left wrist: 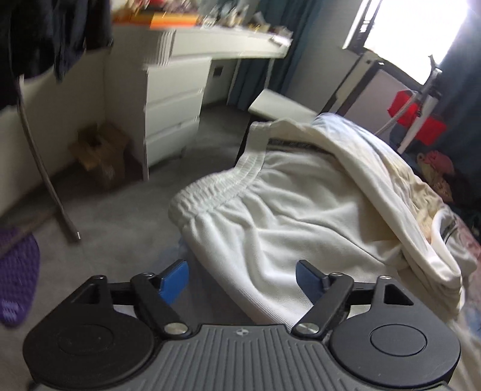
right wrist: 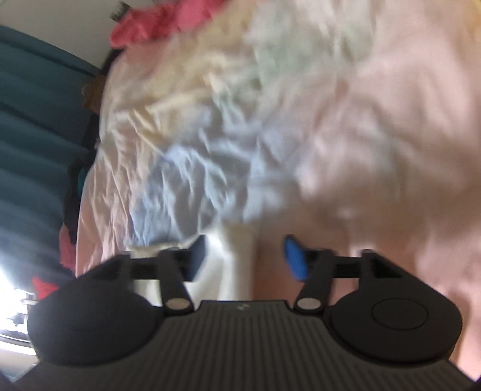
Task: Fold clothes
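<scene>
A pair of white shorts [left wrist: 288, 216] lies crumpled on the bed, its gathered elastic waistband [left wrist: 222, 189] turned toward the grey carpet [left wrist: 120, 228] and overhanging the bed's edge. A second cream garment [left wrist: 375, 180] is draped over the far side of the shorts, folded back on itself. The left gripper [left wrist: 242, 281] hovers just in front of the shorts' near hem with its blue fingers [left wrist: 306, 278] spread wide; nothing is between them, and the right-hand pad sits over the white cloth, though whether it touches cannot be told. Beyond the shorts, on the carpet side, stand a white chest of drawers [left wrist: 174, 120] and a long white desk [left wrist: 234, 45], with a purple mat [left wrist: 16, 276] on the carpet nearer the gripper. In the right wrist view, which is heavily blurred, the right gripper [right wrist: 245, 258] points down at a rumpled pale pink sheet [right wrist: 375, 135] with its fingers [right wrist: 296, 260] also wide apart; a strip of white cloth [right wrist: 228, 258] lies between them, gripped by neither. A red-pink cloth [right wrist: 144, 27] sits at the sheet's far end.
</scene>
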Demonstrator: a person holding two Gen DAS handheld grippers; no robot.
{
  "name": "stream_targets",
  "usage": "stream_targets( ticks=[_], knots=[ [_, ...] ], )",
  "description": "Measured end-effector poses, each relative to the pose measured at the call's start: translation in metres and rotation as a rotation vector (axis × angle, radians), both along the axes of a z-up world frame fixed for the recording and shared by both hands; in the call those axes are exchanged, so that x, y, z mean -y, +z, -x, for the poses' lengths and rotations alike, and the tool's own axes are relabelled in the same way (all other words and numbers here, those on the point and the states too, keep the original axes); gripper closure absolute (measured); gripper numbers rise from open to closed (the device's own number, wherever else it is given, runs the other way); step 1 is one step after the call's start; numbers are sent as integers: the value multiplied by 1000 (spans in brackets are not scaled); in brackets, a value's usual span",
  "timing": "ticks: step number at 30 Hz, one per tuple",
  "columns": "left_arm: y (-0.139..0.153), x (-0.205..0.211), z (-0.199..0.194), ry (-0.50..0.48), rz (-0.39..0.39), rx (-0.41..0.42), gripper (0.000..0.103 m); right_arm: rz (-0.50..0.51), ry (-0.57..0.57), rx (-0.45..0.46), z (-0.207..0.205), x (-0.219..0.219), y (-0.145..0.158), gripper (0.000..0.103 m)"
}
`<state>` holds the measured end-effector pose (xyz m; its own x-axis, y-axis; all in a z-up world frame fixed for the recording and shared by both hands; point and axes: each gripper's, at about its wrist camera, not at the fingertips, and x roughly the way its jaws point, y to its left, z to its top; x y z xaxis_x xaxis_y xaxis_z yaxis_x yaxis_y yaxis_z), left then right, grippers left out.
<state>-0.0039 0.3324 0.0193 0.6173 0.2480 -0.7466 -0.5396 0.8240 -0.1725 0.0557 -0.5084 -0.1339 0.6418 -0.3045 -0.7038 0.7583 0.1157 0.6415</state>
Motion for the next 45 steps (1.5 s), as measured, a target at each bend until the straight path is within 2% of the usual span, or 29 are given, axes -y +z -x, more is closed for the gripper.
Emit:
stream_targets(
  ticks=[3,7,10,13,15,17,20,23,27,30,32,36,38,40,43,45],
  knots=[
    [11,37,-3,-94,-96,33,19,146,35,0,-8,-3,22,31],
    [18,100,-14,-214,-171,96,17,302,215,7,-39,-16,40,31],
    [16,152,-29,-305,-148,147,17,362,409,14,-74,-28,40,32],
    [8,205,-47,-393,-123,193,17,467,568,-50,-111,-43,32,33],
    [0,238,-58,-427,-103,215,17,500,613,-99,-128,-48,22,33],
    [-16,268,-74,-468,-77,221,17,467,620,-115,-138,-48,10,33],
    [-42,307,-91,-539,-109,226,17,484,652,-113,-151,-50,2,33],
    [-72,328,-100,-582,-138,233,17,544,685,-106,-162,-52,-1,33],
    [-108,336,-109,-627,-115,206,17,532,682,-114,-181,-43,-14,32],
    [-122,338,-117,-640,-110,185,17,524,691,-114,-195,-37,-22,31],
    [-127,341,-120,-641,-136,182,16,518,710,-108,-205,-33,-26,32],
    [-133,341,-126,-650,-120,168,12,519,777,-92,-216,-37,-27,33],
    [-135,342,-127,-651,-126,160,12,559,826,-143,-219,-46,-25,44],
    [-135,343,-127,-651,-135,156,11,587,820,-185,-218,-49,-24,71],
    [-135,344,-126,-649,-142,154,11,567,774,-173,-210,-43,-21,88],
    [-133,344,-123,-650,-144,155,11,609,705,-187,-205,-45,-11,94]
  ],
)
